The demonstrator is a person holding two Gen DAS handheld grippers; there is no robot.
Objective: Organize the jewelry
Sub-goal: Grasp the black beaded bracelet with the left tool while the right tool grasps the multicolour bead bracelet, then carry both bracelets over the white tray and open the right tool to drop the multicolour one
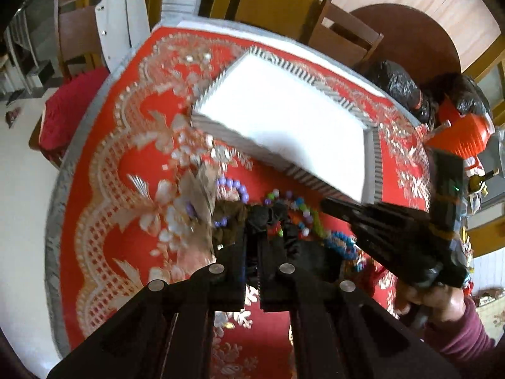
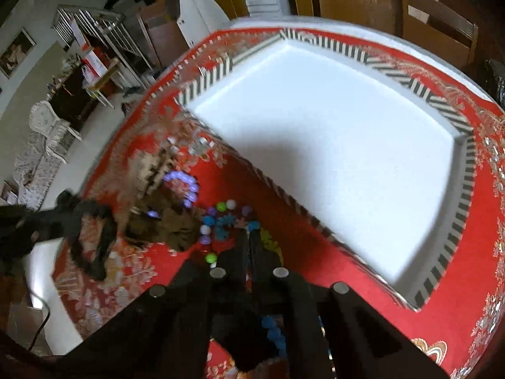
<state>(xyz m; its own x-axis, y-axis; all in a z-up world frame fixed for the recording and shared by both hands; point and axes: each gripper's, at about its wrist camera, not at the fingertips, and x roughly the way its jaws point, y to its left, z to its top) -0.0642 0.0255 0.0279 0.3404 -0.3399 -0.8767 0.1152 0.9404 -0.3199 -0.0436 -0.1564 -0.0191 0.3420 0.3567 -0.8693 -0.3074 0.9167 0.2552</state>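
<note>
Left gripper [image 1: 263, 218] pinches a soft black scrunchie [image 1: 268, 213]; right gripper [image 2: 251, 237] nips the limp bead strands [image 2: 221, 221] beside the tray's [image 2: 467, 183] near edge.

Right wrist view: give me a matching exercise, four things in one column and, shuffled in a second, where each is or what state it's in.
Things
1. striped tray
2. black fabric loop
3. purple bead bracelet
4. right gripper

Places or states
A. lying on the red cloth
B. empty
C. shut, tips down among the mixed beads
D. pinched by the left gripper

Pairs: 1-B, 2-D, 3-A, 4-C
</note>
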